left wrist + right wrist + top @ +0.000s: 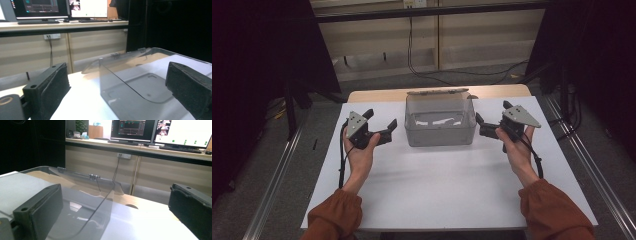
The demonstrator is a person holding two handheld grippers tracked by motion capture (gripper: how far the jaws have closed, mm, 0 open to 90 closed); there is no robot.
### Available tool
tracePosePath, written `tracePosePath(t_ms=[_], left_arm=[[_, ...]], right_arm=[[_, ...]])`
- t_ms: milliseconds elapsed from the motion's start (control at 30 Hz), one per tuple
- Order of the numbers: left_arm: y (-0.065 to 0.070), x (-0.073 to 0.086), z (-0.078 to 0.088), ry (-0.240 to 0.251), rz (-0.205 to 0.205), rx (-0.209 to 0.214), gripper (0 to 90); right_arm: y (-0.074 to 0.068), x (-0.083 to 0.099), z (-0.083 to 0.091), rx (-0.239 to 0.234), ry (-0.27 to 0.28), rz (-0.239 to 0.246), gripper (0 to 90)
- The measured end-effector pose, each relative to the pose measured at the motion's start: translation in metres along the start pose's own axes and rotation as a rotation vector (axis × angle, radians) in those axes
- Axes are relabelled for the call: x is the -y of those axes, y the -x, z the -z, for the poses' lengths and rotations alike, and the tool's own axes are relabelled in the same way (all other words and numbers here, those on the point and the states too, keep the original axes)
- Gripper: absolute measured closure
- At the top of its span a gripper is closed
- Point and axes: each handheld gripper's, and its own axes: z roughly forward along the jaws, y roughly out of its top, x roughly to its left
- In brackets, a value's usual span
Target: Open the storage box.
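Left gripper (382, 123): held in the person's left hand (360, 155) above the surface, left of the box; jaws spread wide, nothing between them. In the left gripper view the near corner of the box sits in the gap between the two jaws, untouched.
Right gripper (490, 117): held in the right hand (518, 147), just right of the box; jaws wide apart, nothing held. In the right gripper view the box wall rises past the left jaw; contact not evident.
Clear box (440, 121): transparent grey plastic, open top, upright at the far middle of the surface, between the two grippers. Interior looks empty.
Lid (438, 92): hinged at the back edge of the box, folded open behind it.
Surface (437, 190): white sheet over a wooden top; wood shows along the far edge.
Sleeves (334, 214): rust-orange, both forearms entering from the bottom of the high view.
Background: monitors (182, 131) on a bench beyond the surface.
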Motion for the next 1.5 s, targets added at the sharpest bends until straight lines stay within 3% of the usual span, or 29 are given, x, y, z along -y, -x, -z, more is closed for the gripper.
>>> tracePosePath(t_ms=[200, 500, 767, 1100, 1300, 1500], left_arm=[[0.003, 0.006, 0.011, 0.012, 0.005, -0.003, 4.6], [0.003, 0.013, 0.027, 0.013, 0.02, -0.026, 4.6], [0.005, 0.024, 0.045, 0.006, 0.031, -0.071, 4.6], [0.013, 0.03, 0.065, 0.016, 0.034, -0.062, 4.6], [0.014, 0.034, 0.075, 0.015, 0.067, -0.07, 4.6], [0.016, 0.04, 0.083, -0.004, 0.05, -0.077, 4.6]], right_arm=[[0.004, 0.007, 0.014, 0.009, -0.018, -0.001, 0.0], [0.003, 0.011, 0.038, 0.019, 0.0, 0.014, 0.0], [0.001, 0.018, 0.058, 0.027, 0.012, 0.016, 0.0], [0.0, 0.027, 0.081, 0.03, 0.013, 0.013, 0.0], [0.001, 0.031, 0.095, 0.037, 0.014, 0.013, 0.0], [0.002, 0.037, 0.104, 0.049, 0.004, 0.013, 0.0]])
